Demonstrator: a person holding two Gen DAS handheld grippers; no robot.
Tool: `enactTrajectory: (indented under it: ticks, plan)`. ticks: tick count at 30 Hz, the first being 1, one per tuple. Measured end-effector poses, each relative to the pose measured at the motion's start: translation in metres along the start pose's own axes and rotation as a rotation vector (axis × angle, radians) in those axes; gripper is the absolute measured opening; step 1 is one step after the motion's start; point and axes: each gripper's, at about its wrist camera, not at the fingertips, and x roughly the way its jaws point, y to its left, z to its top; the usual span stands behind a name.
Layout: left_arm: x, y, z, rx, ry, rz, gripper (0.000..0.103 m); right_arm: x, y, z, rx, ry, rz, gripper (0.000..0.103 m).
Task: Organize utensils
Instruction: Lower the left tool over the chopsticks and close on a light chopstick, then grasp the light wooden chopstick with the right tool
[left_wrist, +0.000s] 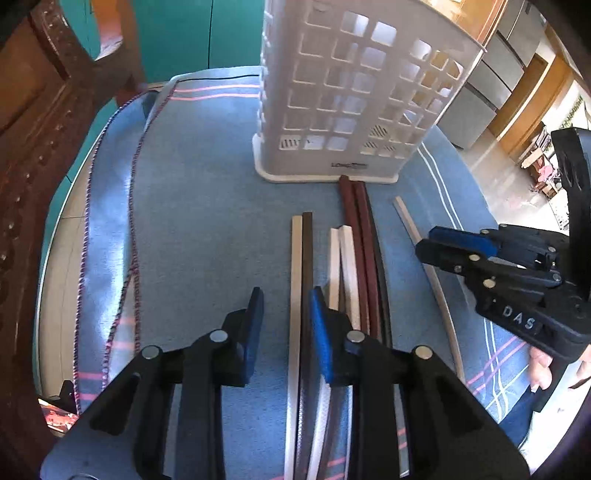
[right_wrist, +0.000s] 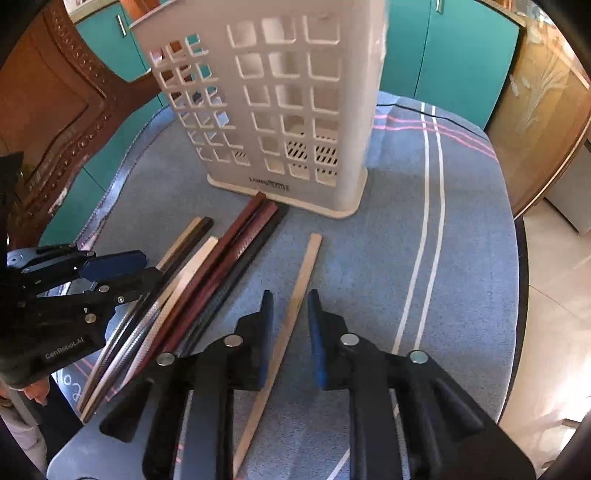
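Note:
A white lattice utensil holder (left_wrist: 351, 92) stands upright on the blue tablecloth; it also shows in the right wrist view (right_wrist: 280, 110). Several chopsticks lie in front of it: a pale and dark pair (left_wrist: 301, 266), white ones (left_wrist: 345, 266), dark red ones (left_wrist: 360, 240), and a lone pale chopstick (left_wrist: 424, 251) to the right. My left gripper (left_wrist: 286, 325) is open, its jaws astride the pale and dark pair. My right gripper (right_wrist: 290, 328) is open with the lone pale chopstick (right_wrist: 295, 295) between its jaws. The right gripper also shows in the left wrist view (left_wrist: 443, 240).
The round table is covered by a blue striped cloth (right_wrist: 424, 221). A carved brown wooden chair (left_wrist: 33, 155) stands at the left. Teal cabinets (right_wrist: 454, 55) are behind the table. The table edge (right_wrist: 517, 295) drops off at the right.

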Motion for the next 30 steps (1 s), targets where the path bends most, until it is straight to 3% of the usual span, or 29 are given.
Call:
enactTrajectory:
  ticks: [6,13,19,22,25,30]
  plan:
    - [-0.002,0.004,0.003,0.000,-0.016,0.024,0.030,-0.007,-0.016,0.002,0.013,0.011,-0.025,0.023]
    - [-0.004,0.004,0.003,-0.009,-0.012,0.073,0.030,0.009,0.003,0.000,-0.018,0.014,-0.056,0.033]
    - [0.005,-0.009,0.005,0.035,-0.002,0.065,0.032,0.018,0.030,0.003,-0.038,0.009,-0.076,0.040]
    - [0.006,-0.008,0.004,0.040,-0.003,0.103,0.023,0.019,0.032,0.003,-0.046,0.005,-0.081,0.042]
    - [0.004,-0.001,0.004,0.012,-0.006,0.086,0.013,0.020,0.032,0.002,-0.046,0.002,-0.081,0.042]
    - [-0.012,0.006,0.003,-0.052,-0.054,-0.022,0.013,0.015,0.034,0.000,-0.043,0.003,-0.081,0.042]
